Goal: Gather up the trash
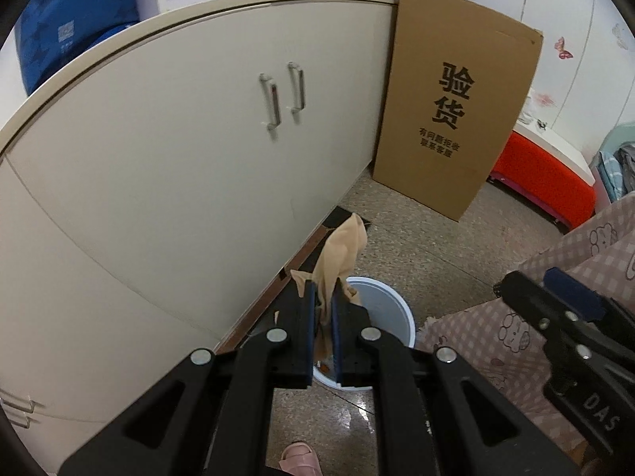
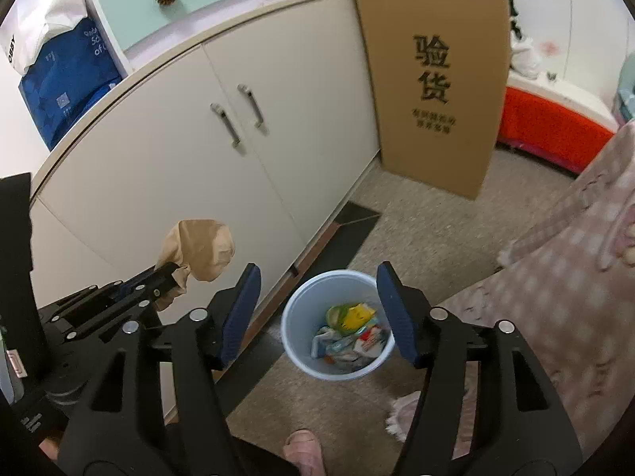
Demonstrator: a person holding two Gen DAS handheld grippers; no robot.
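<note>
My left gripper (image 1: 325,291) is shut on a tan, stocking-like piece of thin fabric (image 1: 343,250) that sticks up past its blue pads. It hangs above the near-left rim of a pale blue bin (image 1: 391,305) on the floor. In the right wrist view the same gripper (image 2: 170,273) holds the tan fabric (image 2: 200,248) left of the bin (image 2: 295,341), next to the cabinet. The bin holds colourful wrappers (image 2: 351,327). My right gripper (image 2: 317,277) stands open above the bin with nothing between its pads; it also shows at the right edge (image 1: 528,283).
A white cabinet (image 2: 278,119) with two metal handles runs along the left. A tall cardboard box (image 2: 436,79) leans at its far end, with a red bench (image 2: 555,127) beyond. A pink checked bedcover (image 2: 555,277) fills the right. A pink slipper (image 2: 303,448) is at the bottom.
</note>
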